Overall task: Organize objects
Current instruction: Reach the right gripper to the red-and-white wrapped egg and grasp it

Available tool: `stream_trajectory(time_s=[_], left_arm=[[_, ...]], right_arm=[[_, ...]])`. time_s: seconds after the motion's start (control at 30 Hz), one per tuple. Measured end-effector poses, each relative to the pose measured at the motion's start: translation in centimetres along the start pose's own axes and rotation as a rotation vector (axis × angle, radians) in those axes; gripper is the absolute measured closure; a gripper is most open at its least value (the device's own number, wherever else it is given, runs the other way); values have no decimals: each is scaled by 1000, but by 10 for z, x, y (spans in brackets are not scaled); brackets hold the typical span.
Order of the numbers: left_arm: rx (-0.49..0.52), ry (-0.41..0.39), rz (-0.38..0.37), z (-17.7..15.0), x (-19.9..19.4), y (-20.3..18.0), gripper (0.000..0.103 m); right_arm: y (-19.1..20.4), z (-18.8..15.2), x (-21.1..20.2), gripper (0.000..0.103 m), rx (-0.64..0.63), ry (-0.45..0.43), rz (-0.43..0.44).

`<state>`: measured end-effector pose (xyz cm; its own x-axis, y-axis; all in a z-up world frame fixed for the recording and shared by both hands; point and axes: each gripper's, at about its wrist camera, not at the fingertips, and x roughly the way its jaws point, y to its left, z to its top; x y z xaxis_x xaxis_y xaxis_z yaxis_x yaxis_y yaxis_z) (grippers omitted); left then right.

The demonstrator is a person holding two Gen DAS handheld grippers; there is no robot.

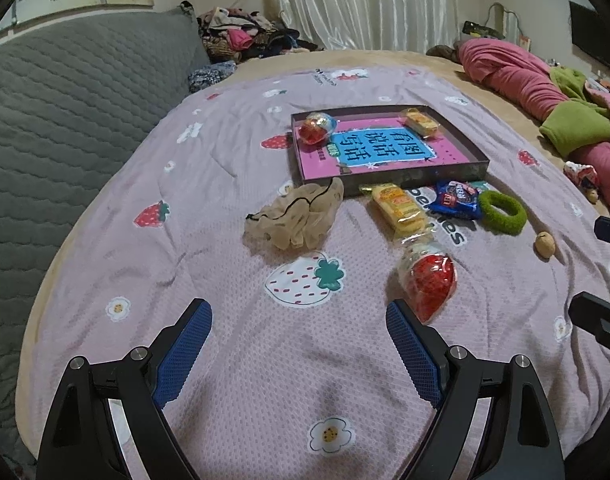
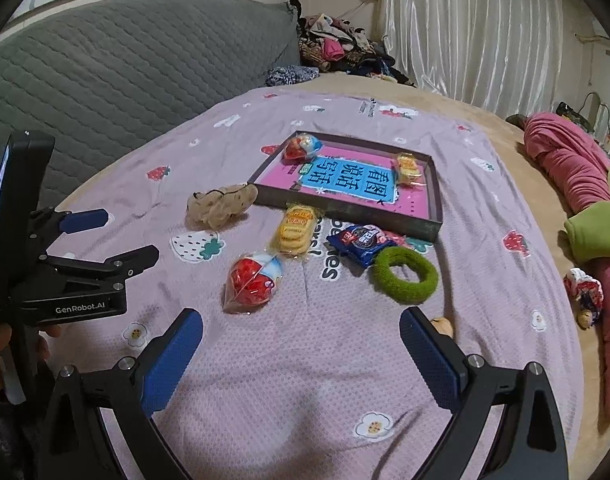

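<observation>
Both tongs, left (image 1: 299, 322) and right (image 2: 301, 330), hover open and empty; at one o'clock, the red crinkly-wrapped snack (image 1: 428, 282) lies outside the dark shallow tray (image 1: 389, 176) and might slip if pinched.

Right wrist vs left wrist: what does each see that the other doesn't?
Only the right wrist view shows the whole left gripper from the side, open, with its GenRobot.AI label. Only the left wrist view shows the small tan nut-like object unobstructed, and just the right gripper's finger edges. Both share the tray, the green ring, the blue snack packet and the beige scrunchie.
</observation>
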<state>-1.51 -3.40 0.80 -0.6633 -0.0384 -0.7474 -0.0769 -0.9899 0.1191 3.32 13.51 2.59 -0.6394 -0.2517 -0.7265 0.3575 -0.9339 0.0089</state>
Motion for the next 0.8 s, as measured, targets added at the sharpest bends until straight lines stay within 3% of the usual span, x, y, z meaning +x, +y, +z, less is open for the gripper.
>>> stream_trajectory(time_s=[0.8], left_arm=[[-15,47,-9,6,52,8,13]], right_arm=[[8,1,57,3,9,66,25]])
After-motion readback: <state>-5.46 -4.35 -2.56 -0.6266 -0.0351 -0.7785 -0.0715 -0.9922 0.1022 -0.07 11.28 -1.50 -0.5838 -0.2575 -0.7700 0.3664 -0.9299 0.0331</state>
